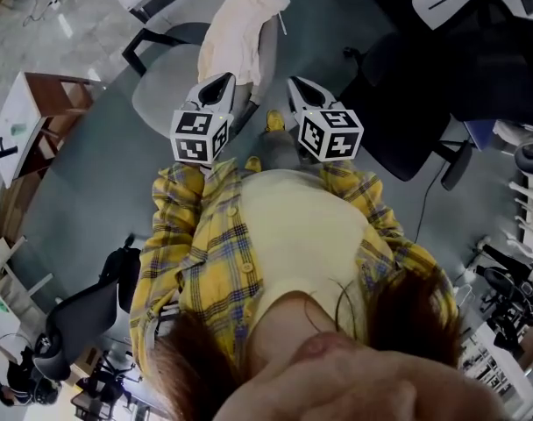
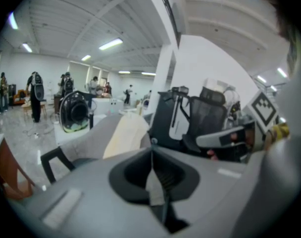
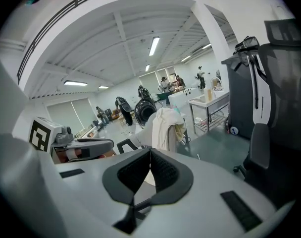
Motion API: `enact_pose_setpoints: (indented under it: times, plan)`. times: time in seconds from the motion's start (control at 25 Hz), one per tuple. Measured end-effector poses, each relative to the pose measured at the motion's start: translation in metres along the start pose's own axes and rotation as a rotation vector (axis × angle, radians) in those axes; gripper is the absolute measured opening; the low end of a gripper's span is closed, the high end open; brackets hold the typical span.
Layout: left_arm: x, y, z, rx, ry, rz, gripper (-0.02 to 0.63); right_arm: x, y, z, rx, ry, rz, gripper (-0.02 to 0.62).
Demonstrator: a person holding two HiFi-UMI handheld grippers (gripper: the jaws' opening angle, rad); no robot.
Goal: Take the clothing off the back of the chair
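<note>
A cream garment [image 1: 242, 26] hangs over the back of a grey chair [image 1: 166, 90] just ahead of me. My left gripper [image 1: 219, 83] and right gripper [image 1: 300, 87] are held side by side short of the chair back, both shut and empty, apart from the cloth. In the left gripper view the garment [image 2: 125, 134] lies up and to the left of the closed left gripper [image 2: 151, 144], draped on the chair [image 2: 88, 140]. In the right gripper view the right gripper [image 3: 150, 150] points at the garment [image 3: 165, 127], which is still some way off.
Black office chairs [image 1: 411, 103] stand close on the right, one filling the right gripper view's edge [image 3: 274, 108]. A wooden shelf [image 1: 43, 117] is at left, another black chair [image 1: 82, 314] behind me. A round fan [image 2: 74, 112], people [image 2: 35, 90] and a metal table [image 3: 210, 103] stand farther off.
</note>
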State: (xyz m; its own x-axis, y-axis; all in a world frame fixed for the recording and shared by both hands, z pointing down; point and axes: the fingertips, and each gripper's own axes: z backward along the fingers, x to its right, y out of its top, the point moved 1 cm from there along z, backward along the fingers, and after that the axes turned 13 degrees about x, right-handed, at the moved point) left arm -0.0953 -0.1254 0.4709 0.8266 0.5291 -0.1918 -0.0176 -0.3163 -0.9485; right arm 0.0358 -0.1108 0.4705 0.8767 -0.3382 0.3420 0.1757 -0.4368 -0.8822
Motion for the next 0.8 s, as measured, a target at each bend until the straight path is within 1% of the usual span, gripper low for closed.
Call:
enact_pose_setpoints:
  times: [0.24,0.56,0.72,0.8]
  plan:
    - [-0.007,0.004,-0.044,-0.020,-0.019,-0.047,0.025,0.023,0.013,-0.024,-0.029,0.026,-0.001,0.014]
    - [-0.019,0.000,-0.089,-0.061,-0.008,-0.047,0.025,0.048,0.022,-0.058,-0.060,0.059,-0.017,0.014]
    - [-0.030,-0.001,-0.110,-0.075,0.017,-0.054,0.025,0.056,0.026,-0.071,-0.078,0.079,-0.016,0.013]
    - [-0.036,-0.003,-0.119,-0.088,0.029,-0.057,0.043,0.061,0.027,-0.077,-0.088,0.086,-0.013,0.014]
